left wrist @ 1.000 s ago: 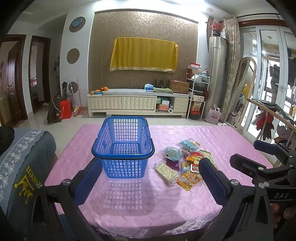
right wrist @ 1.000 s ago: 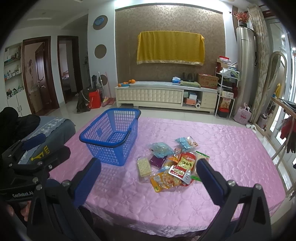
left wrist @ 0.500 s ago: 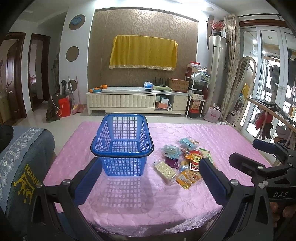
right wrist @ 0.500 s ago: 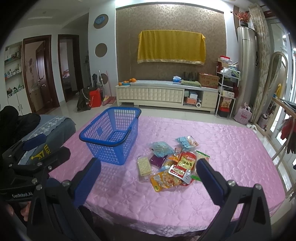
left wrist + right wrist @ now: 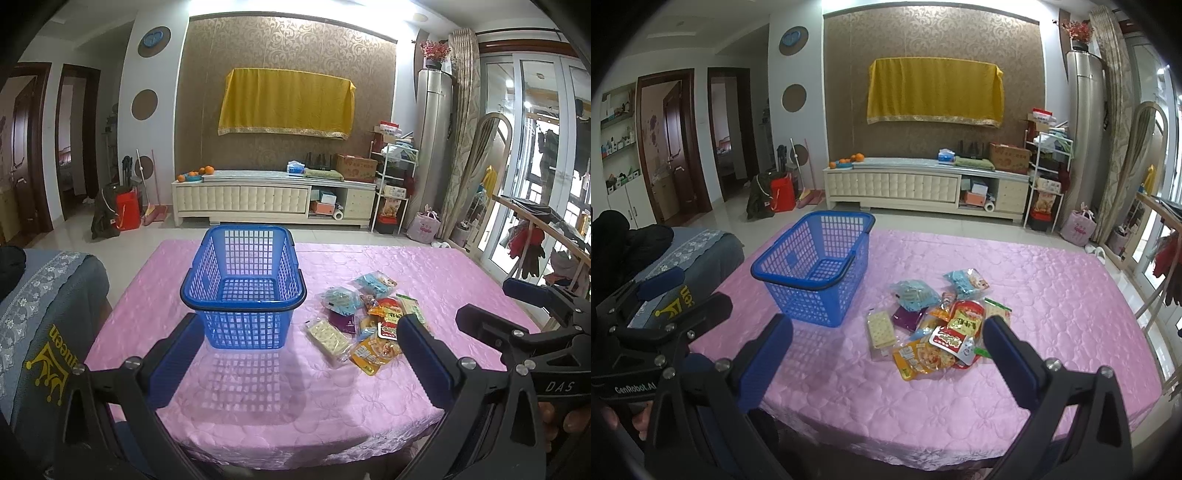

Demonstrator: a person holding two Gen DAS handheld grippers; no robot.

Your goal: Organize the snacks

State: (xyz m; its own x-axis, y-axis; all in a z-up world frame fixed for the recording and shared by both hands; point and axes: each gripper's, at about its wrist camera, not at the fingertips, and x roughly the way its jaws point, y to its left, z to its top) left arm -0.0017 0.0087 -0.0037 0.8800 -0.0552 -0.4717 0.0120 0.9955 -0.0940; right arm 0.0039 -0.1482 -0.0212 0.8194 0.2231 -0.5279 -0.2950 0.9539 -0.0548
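Both views had drawn back slightly within the last second. Left gripper (image 5: 299,347): fingers wide apart, empty. Right gripper (image 5: 886,350): likewise. Basket (image 5: 243,291): empty, at 12 o'clock on table (image 5: 369,398). Snacks (image 5: 938,325): heaped at its 3 o'clock, untouched. Sorting not begun.

Both wrist views face forward from table (image 5: 461,280) near edge; share basket (image 5: 243,284).

Patterned brown wall (image 5: 288,44) with a yellow cloth (image 5: 286,101), cream cabinet (image 5: 273,201) below, glass doors (image 5: 532,155) at right
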